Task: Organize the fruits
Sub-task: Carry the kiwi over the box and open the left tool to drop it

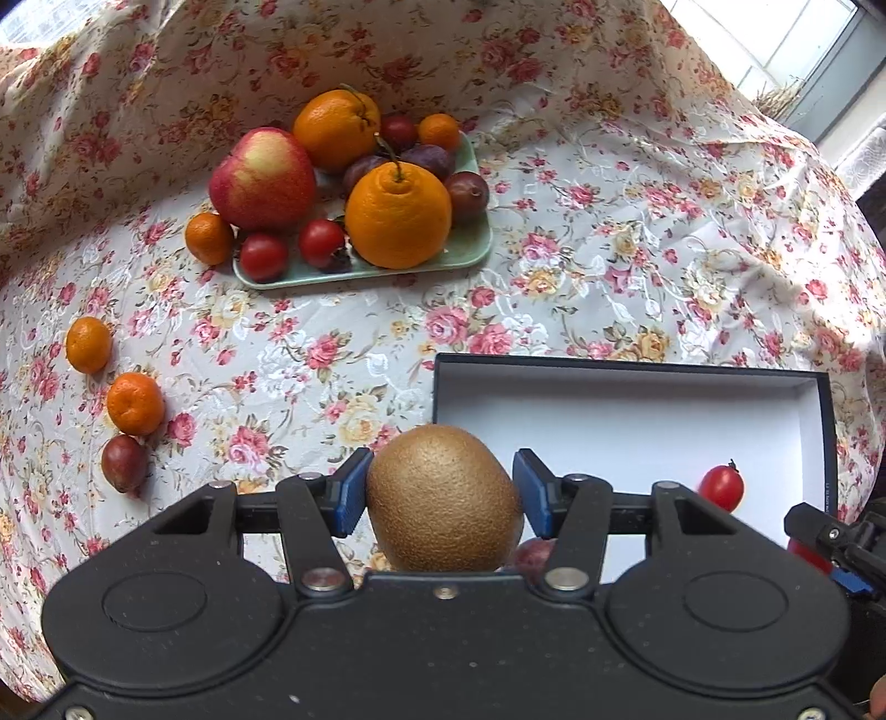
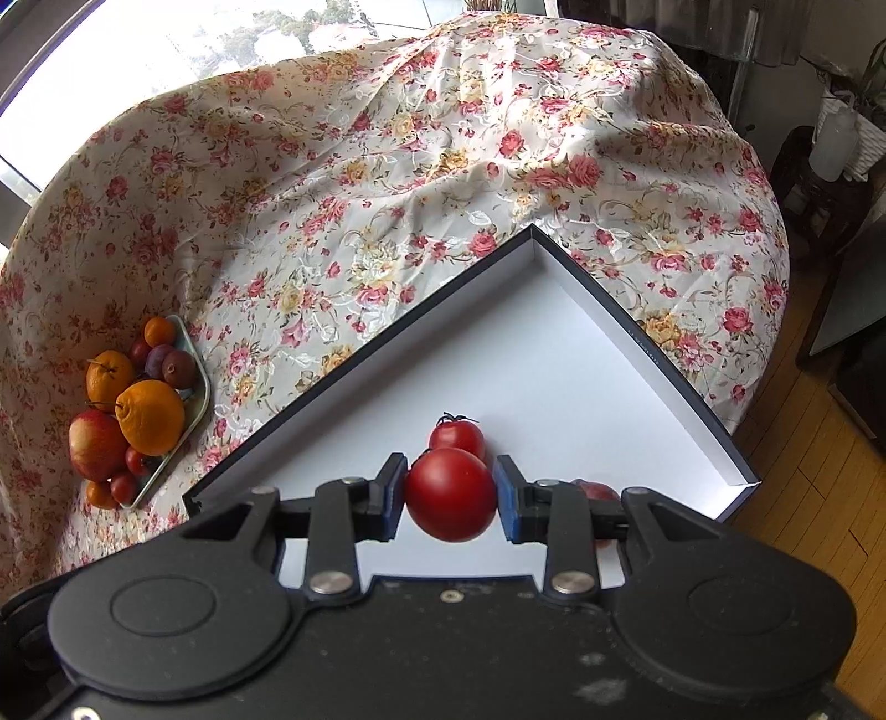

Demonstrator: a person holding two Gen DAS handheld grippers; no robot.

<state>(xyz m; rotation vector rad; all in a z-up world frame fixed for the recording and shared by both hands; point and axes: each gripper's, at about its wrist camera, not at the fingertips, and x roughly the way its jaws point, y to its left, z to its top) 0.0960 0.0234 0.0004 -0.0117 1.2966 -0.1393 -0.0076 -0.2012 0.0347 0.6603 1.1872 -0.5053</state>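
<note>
While the left gripper's (image 1: 442,492) jaws clamp a kiwi (image 1: 443,498), the right gripper's (image 2: 449,495) pinch a tomato (image 2: 449,494).

Setting: a home living space | Signs: rose-print tablecloth (image 2: 443,166), wooden floor (image 2: 819,498), bright window (image 2: 138,44), green fruit tray (image 1: 470,249)

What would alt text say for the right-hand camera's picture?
The right gripper holds a red tomato over a white box, where another tomato lies. A fruit tray sits on the floral cloth.
</note>
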